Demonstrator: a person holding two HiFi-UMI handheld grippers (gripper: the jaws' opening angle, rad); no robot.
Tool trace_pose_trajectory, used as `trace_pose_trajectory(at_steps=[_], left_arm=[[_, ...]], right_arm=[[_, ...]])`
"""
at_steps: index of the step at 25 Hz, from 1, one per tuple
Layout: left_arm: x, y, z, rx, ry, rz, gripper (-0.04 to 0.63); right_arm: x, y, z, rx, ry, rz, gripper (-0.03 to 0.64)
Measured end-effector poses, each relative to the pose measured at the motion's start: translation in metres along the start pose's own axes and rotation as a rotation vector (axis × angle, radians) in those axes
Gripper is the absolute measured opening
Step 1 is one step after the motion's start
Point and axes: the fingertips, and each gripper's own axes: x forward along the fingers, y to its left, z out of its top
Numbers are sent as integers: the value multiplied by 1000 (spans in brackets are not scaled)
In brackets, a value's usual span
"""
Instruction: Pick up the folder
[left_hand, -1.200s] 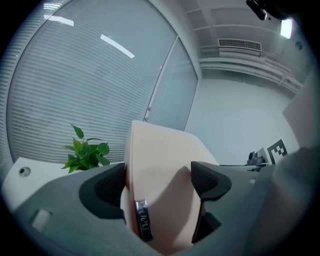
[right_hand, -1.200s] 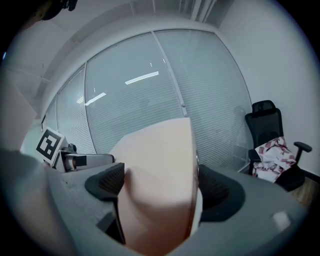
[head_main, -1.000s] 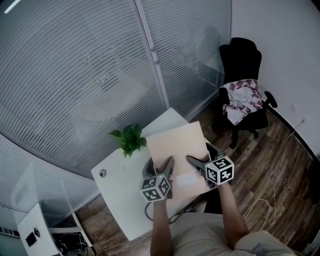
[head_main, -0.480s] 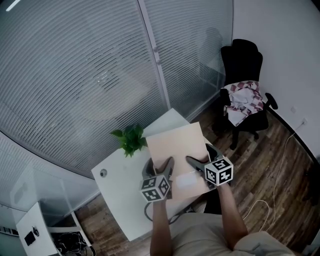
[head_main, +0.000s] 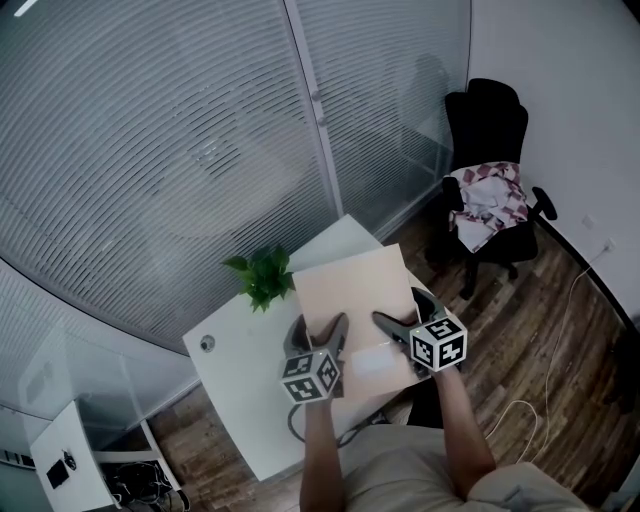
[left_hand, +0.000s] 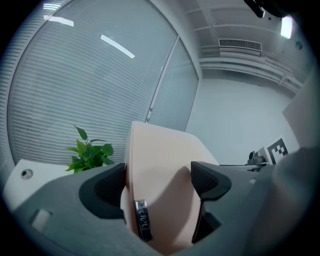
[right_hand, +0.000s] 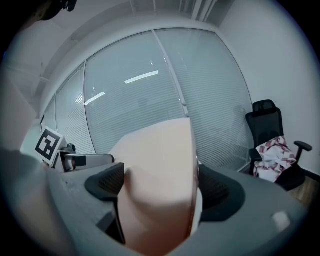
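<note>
A pale pink folder (head_main: 348, 295) is held tilted above the white table (head_main: 235, 385), its near edge between both grippers. My left gripper (head_main: 318, 334) grips the near left part, and my right gripper (head_main: 405, 316) grips the near right part. In the left gripper view the folder (left_hand: 160, 165) fills the gap between the jaws of the left gripper (left_hand: 157, 181), and a metal clip (left_hand: 141, 225) shows on its spine. In the right gripper view the folder (right_hand: 160, 160) sits bowed between the jaws of the right gripper (right_hand: 160, 182).
A potted green plant (head_main: 262, 278) stands on the table just left of the folder. A black office chair (head_main: 487, 150) with a patterned cloth (head_main: 490, 200) stands to the right, by the glass wall with blinds. A white cable (head_main: 540, 400) lies on the wooden floor.
</note>
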Motion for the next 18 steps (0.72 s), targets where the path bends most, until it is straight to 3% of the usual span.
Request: trace_pose_trajectory(at_steps=[18], left_arm=[[0,6,3,-15,-10,10,413]], right_arm=[[7,2,4,-11,9,14,465]])
